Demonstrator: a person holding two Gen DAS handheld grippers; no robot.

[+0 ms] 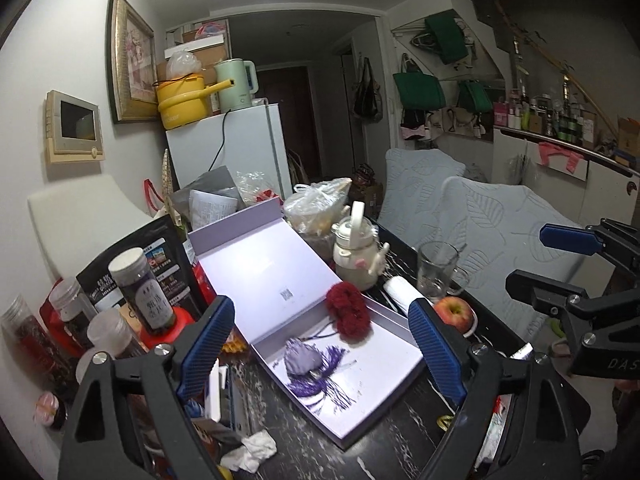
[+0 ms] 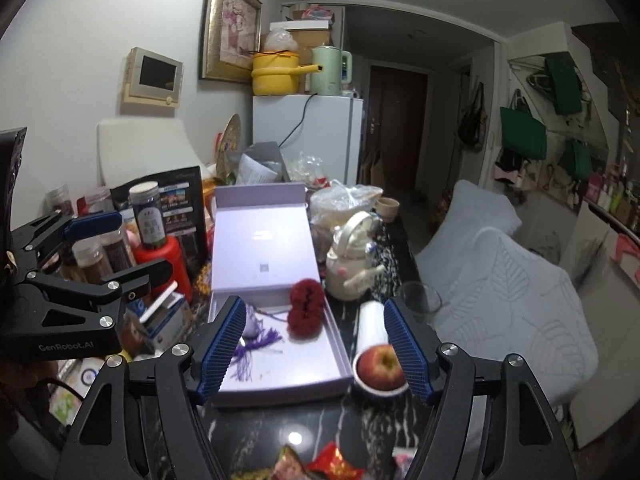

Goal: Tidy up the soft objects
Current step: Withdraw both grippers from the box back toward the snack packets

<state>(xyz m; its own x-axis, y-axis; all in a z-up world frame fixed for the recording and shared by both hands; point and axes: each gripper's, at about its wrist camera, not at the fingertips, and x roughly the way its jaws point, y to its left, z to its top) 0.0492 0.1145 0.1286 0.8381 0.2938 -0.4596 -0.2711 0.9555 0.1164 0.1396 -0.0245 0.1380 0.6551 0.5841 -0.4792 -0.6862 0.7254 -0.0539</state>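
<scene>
the dark marbled desk (image 2: 320, 420) is the biggest thing here, crowded along its left side with jars, packets and a red container, while a covered sofa (image 2: 512, 288) runs along its right. in the middle of the desk lies an open lilac gift box (image 2: 280, 384), its lid (image 2: 260, 248) folded back flat away from the camera. inside the tray two soft things already rest: a fluffy dark red scrunchie (image 2: 306, 308) at the far side by the hinge, partly on the lid edge, and a small lilac sachet with purple tassels (image 1: 306, 364) nearer the left wall of the tray. just right of the box a white roll (image 2: 372, 324) lies on the desk, with a red apple (image 2: 382, 366) in a small dish beside it and an empty glass (image 1: 436, 270) and a cream teapot (image 2: 352, 264) farther back. the left tongs (image 1: 320, 344) are spread wide and empty, hanging above the box; the right tongs (image 2: 314, 348) are likewise spread with nothing between the blue pads, set over the near end of the tray. to my eye the sorting is well along, with both soft pieces boxed. what is left is probably tidying their placement and folding the lid shut, unless some other soft item in the clutter belongs there too.
</scene>
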